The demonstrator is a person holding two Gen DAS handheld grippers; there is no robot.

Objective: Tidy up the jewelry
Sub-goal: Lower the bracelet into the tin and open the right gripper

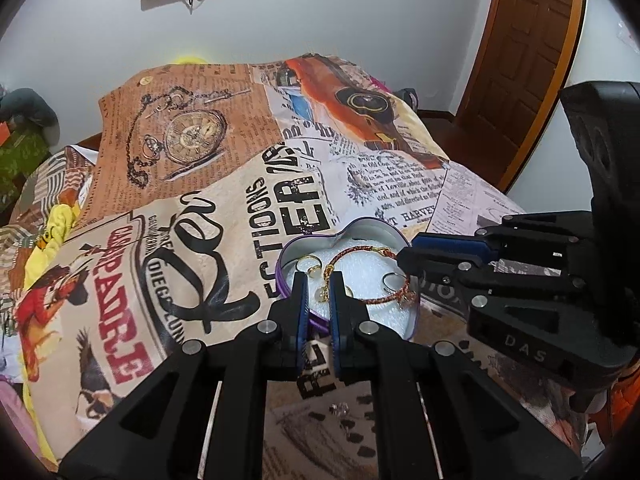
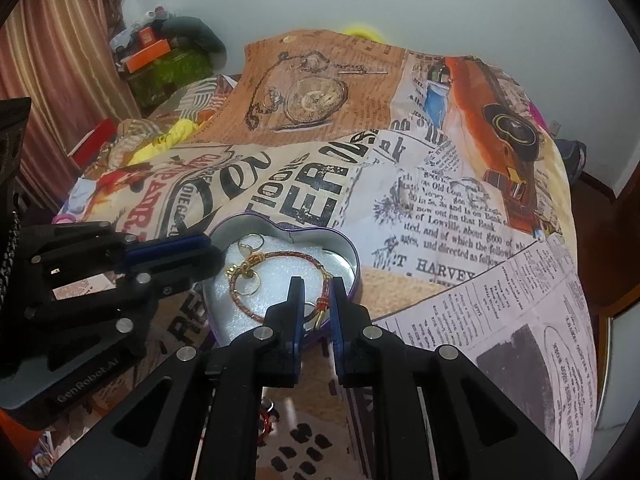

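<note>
Left wrist view: one heart-shaped tin (image 1: 362,227) w/ purple outer wall sits open on the newspaper-print cloth (image 1: 224,216), white foam pad inside. On the foam – one red-and-gold braided bracelet (image 1: 370,252) and approx. three gold rings; one ring (image 1: 308,265) lies near the tin's left lobe, another (image 1: 394,280) inside the bracelet's loop, the third partly hidden behind the finger. The left gripper (image 1: 319,280) points down at the tin's near edge, jaws nearly together w/ only a slim gap, nothing pinched that I can make out. The right gripper (image 1: 404,258) comes in from the right side, tips over the tin's rim by the bracelet's clasp end. Right wrist view: the right gripper's jaws are close together, straddling the bracelet's red bead end (image 2: 321,303) – pads don't visibly press it. One small clear earring (image 1: 340,408) lies on the cloth outside the tin, below the left gripper.
</note>
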